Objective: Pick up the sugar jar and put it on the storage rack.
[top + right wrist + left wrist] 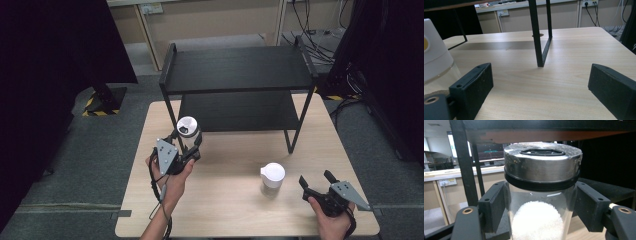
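A: The left gripper (pixel 187 145) has its jaws closed against a glass jar (pixel 188 134), one pad on each side of the clear wall. In the left gripper view the jar (pixel 541 195) stands upright between the jaws, half full of a white grainy powder (pixel 537 222).

B: And its top?

A: A silver metal lid (pixel 542 163) with a black ring under it and a dark oval opening in its flat face. The jar is near the left edge of the wooden table (pixel 235 210), just in front of the black two-tier shelf (pixel 240 70), close to the shelf's front left leg.

B: Is it resting on the table?

A: I cannot tell; its base is hidden by the gripper.

B: The other hand?

A: The right gripper (pixel 316 182) sits near the table's front right corner, jaws spread wide with bare tabletop between them. In the right gripper view the two black pads (pixel 471 85) are well apart.

B: Anything close to it?

A: A second jar with a white lid (pixel 272 179) stands on the table just to its left, apart from the jaws. It shows at the left edge of the right gripper view (pixel 435 57). Beyond it is the shelf's front right leg (pixel 536 35).
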A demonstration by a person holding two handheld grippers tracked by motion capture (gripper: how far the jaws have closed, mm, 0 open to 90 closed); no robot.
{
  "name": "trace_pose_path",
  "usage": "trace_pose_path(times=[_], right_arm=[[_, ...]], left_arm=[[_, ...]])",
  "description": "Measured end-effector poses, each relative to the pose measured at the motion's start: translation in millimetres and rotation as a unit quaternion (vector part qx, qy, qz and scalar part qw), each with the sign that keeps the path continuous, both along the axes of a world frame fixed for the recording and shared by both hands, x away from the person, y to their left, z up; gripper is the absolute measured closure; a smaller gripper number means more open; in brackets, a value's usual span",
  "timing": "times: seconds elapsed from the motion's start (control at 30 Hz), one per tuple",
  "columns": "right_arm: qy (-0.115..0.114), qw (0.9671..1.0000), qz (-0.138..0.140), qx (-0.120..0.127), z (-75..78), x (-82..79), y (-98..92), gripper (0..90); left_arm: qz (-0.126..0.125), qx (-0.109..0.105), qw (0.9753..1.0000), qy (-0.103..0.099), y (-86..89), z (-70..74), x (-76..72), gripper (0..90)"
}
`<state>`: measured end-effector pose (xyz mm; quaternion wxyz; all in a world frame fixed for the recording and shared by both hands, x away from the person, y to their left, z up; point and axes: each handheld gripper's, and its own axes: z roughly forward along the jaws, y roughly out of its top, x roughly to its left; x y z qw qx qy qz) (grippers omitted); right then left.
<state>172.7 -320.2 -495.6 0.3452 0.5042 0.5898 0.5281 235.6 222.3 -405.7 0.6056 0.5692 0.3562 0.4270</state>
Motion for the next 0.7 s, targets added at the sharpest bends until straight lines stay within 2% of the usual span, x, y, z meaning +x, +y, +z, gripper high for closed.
trace_pose_path(times=[0.7], right_arm=[[-0.001, 1.0, 0.0, -0.001, -0.4, -0.4, 0.2, 6.1]], left_arm=[[0.02, 0.0, 0.9994, -0.029, -8.6, 32.3, 4.0, 29.8]])
